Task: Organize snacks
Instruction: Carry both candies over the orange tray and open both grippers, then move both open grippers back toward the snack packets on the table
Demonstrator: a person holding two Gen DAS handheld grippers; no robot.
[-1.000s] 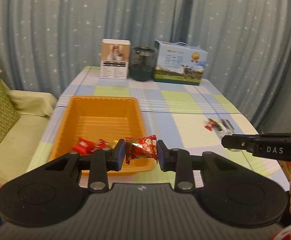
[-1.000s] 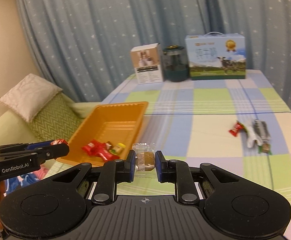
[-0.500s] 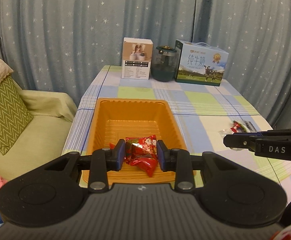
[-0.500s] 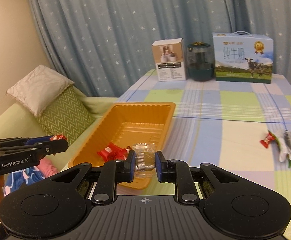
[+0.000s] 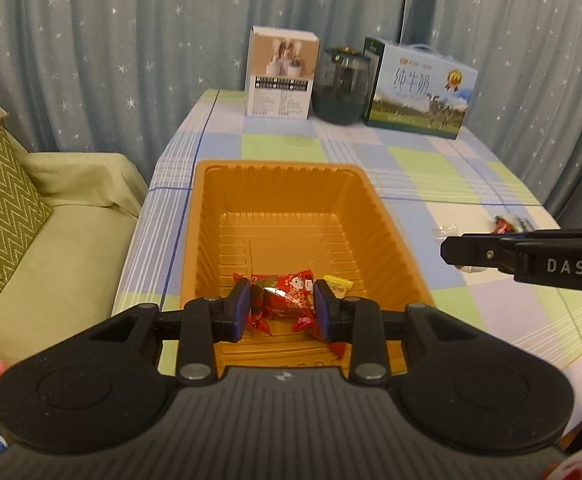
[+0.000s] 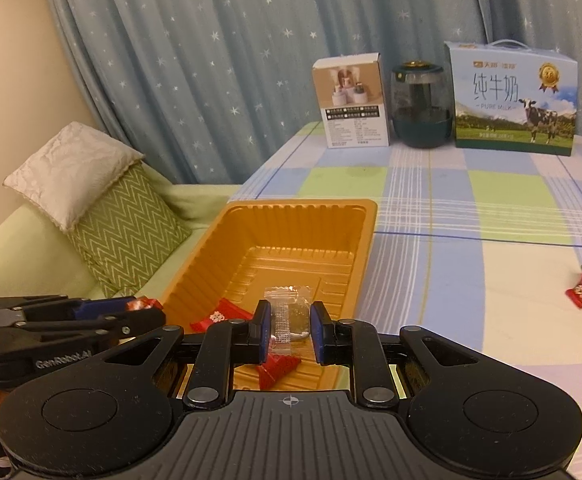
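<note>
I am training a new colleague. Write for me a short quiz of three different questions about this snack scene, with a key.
1. True or false: the left gripper holds a red snack packet.
2. What does the right gripper hold? A) yellow candy B) clear wrapped snack C) nothing
3. Fill in: both grippers are above the near end of the ____ tray.

Key: 1 true; 2 B; 3 orange.

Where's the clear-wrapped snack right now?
Right wrist view: clear-wrapped snack sits between the right gripper fingers, above the orange tray's near end.
</note>
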